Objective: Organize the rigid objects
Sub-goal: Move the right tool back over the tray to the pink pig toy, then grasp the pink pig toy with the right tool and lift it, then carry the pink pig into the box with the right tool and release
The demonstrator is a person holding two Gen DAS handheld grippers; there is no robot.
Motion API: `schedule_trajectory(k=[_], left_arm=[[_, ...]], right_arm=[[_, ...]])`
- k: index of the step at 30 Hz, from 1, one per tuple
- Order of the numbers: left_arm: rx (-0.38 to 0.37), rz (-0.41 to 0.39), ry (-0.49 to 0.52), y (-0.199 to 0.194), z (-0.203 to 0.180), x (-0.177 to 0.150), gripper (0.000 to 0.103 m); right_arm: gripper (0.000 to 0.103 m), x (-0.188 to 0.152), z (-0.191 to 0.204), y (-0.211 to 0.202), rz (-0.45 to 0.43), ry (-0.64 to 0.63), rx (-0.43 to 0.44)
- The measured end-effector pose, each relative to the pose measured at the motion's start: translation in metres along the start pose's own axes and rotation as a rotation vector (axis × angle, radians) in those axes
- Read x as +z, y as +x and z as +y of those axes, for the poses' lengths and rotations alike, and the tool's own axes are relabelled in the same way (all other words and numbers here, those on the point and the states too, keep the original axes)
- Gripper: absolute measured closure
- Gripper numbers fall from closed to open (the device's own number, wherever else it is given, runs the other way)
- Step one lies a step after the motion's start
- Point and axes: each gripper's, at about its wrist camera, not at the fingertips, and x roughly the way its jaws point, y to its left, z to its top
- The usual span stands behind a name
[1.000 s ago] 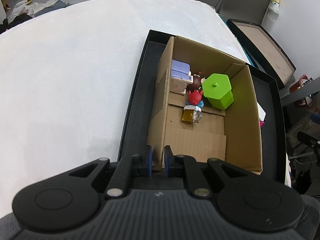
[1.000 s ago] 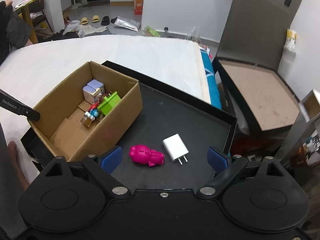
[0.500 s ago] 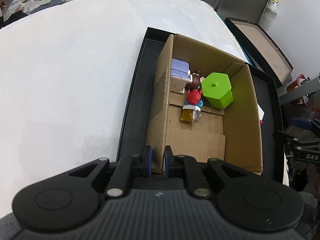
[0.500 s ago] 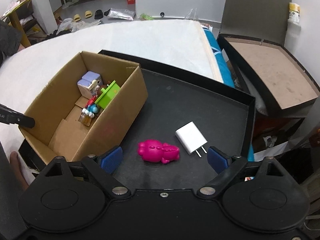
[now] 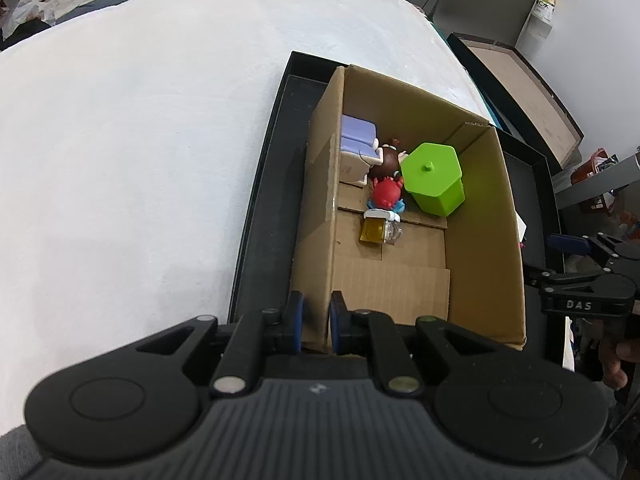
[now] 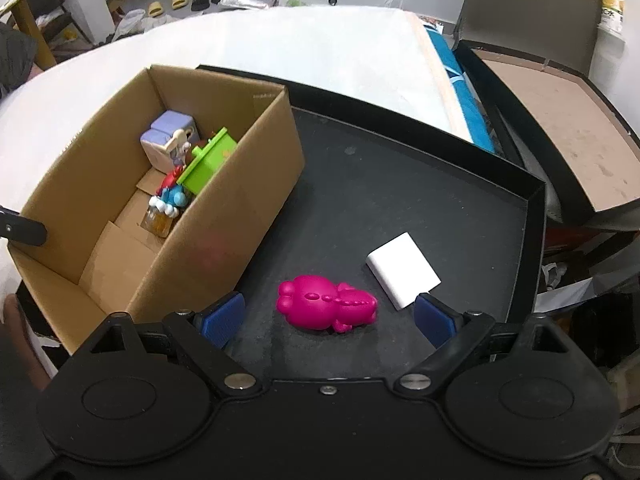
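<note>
Your right gripper [image 6: 328,318] is coming down closer over the tray [image 6: 400,184] than a second ago, so the pink toy [image 6: 326,306] is now sitting squarely between its widely spread fingers [image 6: 222,316], untouched, with the charger [image 6: 402,274] just beside the right finger; a grab looks near. You are keeping the left gripper [image 5: 314,322] pinching the near wall of the box [image 5: 320,184], steadying it for the drop-in

The charger's [image 6: 402,274] prongs sit hidden behind the right gripper's [image 6: 328,316] finger. From the left wrist, the box [image 5: 484,216] wall hides the pink toy [image 6: 326,304] almost wholly, and the figures [image 5: 386,188] in the box overlap too tightly to tell apart.
</note>
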Motion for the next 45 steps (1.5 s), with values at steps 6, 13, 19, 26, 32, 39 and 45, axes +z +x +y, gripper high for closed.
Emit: schedule_trajectory(k=[6,13,19,26,32,39,45], left_arm=[[-0.005,0.000,0.000,0.000,0.001,-0.001,0.091],[-0.008,0.000,-0.005,-0.001,0.002,-0.001,0.091],[-0.004,0.000,0.000,-0.001,0.001,-0.001,0.091],[0.006,-0.001,0.005,-0.002,-0.001,-0.001,0.091],[0.008,-0.006,0.013,-0.002,-0.002,-0.003,0.091],[0.013,-0.005,0.027,-0.003,-0.003,-0.003,0.091],[0.013,-0.011,0.031,-0.003,-0.004,-0.005,0.091]], right_arm=[[0.012,0.002,0.005,0.010,0.014,-0.021,-0.006],[0.018,0.006,-0.001,0.024,0.031,-0.010,-0.018],[0.036,0.002,-0.005,0.031,0.040,0.012,0.015],[0.039,-0.004,-0.009,0.019,0.030,0.007,0.021],[0.039,-0.005,-0.009,-0.001,0.007,-0.018,0.005],[0.039,-0.004,-0.007,-0.020,-0.016,-0.048,-0.003],[0.039,-0.001,0.002,-0.041,-0.048,-0.107,-0.015]])
